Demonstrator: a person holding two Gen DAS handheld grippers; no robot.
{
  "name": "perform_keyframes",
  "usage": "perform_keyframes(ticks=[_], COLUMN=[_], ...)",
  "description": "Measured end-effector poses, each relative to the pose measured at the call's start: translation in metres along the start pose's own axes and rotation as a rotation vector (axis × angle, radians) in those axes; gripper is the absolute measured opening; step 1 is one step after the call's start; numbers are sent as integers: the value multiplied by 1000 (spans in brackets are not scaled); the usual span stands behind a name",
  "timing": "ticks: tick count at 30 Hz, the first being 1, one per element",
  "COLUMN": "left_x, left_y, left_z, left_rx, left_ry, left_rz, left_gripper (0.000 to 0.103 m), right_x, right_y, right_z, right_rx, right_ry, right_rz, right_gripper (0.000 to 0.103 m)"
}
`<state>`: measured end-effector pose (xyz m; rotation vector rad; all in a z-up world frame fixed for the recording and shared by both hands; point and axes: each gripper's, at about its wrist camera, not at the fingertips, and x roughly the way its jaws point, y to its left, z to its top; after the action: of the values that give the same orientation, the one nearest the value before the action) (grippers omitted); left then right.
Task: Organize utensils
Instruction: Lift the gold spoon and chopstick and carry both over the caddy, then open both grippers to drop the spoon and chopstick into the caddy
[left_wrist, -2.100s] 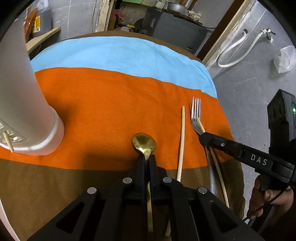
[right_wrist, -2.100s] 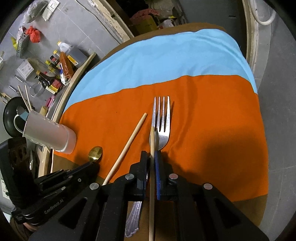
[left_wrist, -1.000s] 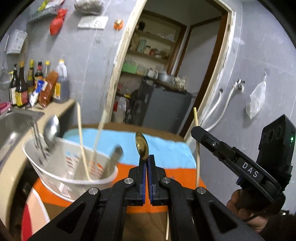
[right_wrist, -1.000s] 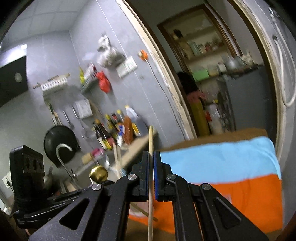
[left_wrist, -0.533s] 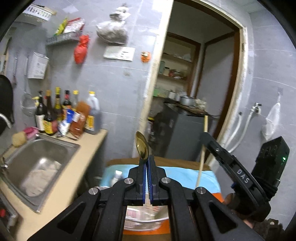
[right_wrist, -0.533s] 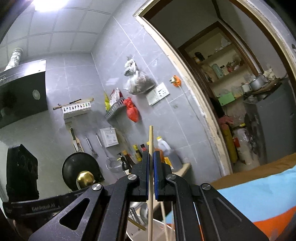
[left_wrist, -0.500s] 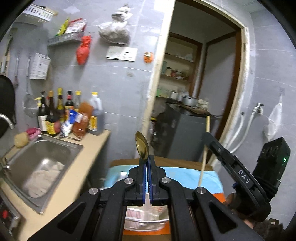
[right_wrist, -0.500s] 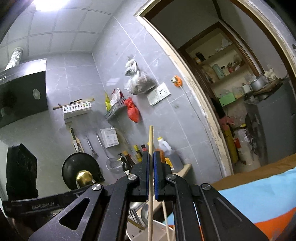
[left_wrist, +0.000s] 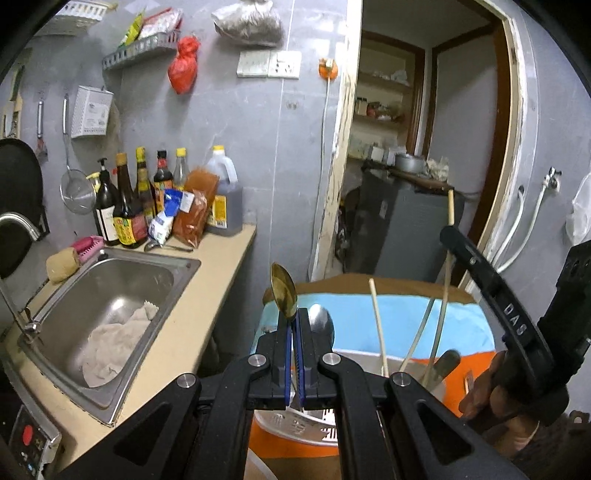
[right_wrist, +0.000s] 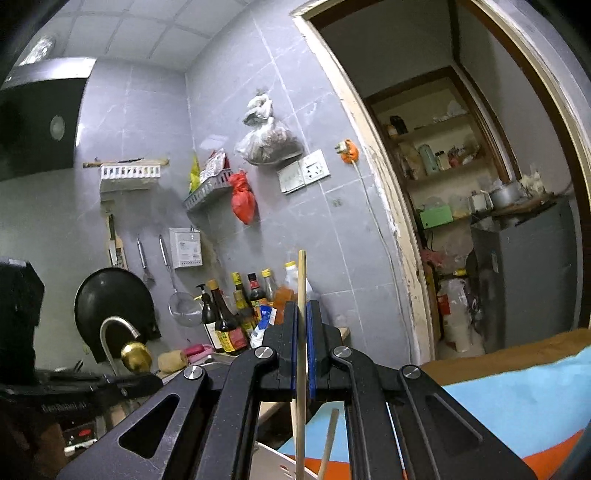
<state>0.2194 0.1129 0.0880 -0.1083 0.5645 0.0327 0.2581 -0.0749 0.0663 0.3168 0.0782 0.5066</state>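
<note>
Spoon and chopstick poised over the holder

Nearest us, the left hand-held gripper (left_wrist: 294, 334) is pinched on the gold spoon (left_wrist: 283, 291), bowl up. The right hand-held gripper (right_wrist: 303, 349) clamps a wooden chopstick (right_wrist: 301, 295) upright. Below both stands the white utensil holder (left_wrist: 295, 421) on the striped cloth (left_wrist: 406, 317), already holding chopsticks and a steel spoon. We judge this the carry-and-drop step; next we must lower each handle inside the rim, then let go.

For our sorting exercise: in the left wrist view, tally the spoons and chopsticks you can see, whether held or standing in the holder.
Spoons: 2 (gold spoon, silver spoon)
Chopsticks: 3 (held chopstick, left standing chopstick, right standing chopstick)
Total: 5
</note>
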Motion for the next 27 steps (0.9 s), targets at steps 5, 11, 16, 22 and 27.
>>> perform_keyframes(ticks=[5, 11, 16, 22, 27], left_x=[14, 26, 31, 31, 21], left_y=[-3, -4, 6, 7, 4], left_z=[-10, -19, -21, -22, -22], left_rx=[12, -3, -100, -146, -195], left_ry=[25, 72, 121, 123, 50], left_rz=[8, 5, -50, -82, -112], left_gripper=[3, 3, 4, 20, 61], right_x=[5, 8, 7, 2, -9], right_y=[-10, -11, -13, -19, -24], right_z=[-11, -22, -25, -27, -22], right_rx=[37, 6, 7, 30, 48], right_ry=[8, 36, 80, 139, 147], right_rz=[-19, -39, -29, -34, -41], right_gripper=[5, 5, 5, 7, 29])
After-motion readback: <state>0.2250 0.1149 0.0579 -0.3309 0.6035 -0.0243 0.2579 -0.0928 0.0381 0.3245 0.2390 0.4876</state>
